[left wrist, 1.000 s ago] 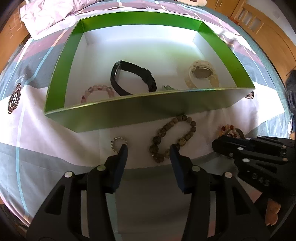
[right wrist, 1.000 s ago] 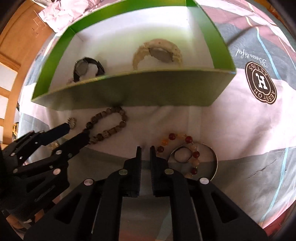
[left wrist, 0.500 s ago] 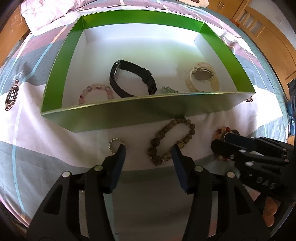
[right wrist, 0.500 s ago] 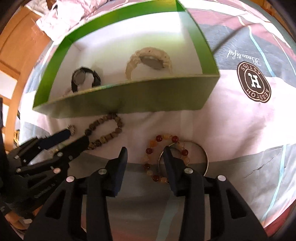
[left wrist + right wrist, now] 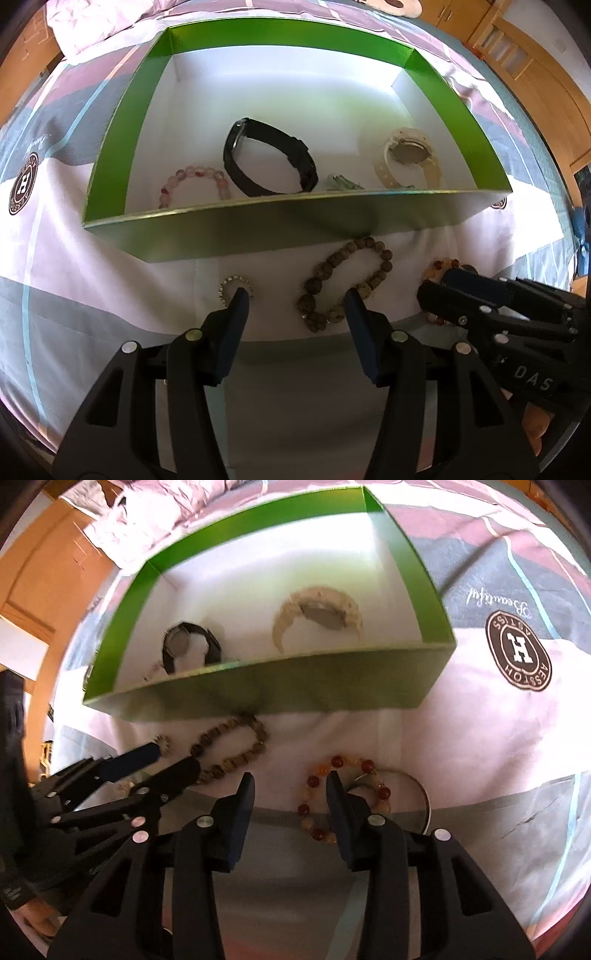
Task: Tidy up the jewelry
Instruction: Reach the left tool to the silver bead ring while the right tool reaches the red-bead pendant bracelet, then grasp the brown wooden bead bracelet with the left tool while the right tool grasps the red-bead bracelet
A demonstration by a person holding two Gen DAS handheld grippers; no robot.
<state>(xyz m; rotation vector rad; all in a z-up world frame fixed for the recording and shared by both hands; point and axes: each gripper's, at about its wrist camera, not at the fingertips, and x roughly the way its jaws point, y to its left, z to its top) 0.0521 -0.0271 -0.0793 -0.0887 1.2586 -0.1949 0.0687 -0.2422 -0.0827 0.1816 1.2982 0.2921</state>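
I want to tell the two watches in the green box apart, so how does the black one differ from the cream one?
The black watch has a dark, slim strap; the cream watch has a pale, chunkier one. The black watch stands on edge near the middle of the green box; the cream watch sits toward its right side, round face up. Both are buckled into loops inside the box.

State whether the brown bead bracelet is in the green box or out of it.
Out. The brown bead bracelet lies on the bedsheet in front of the green box's near wall.
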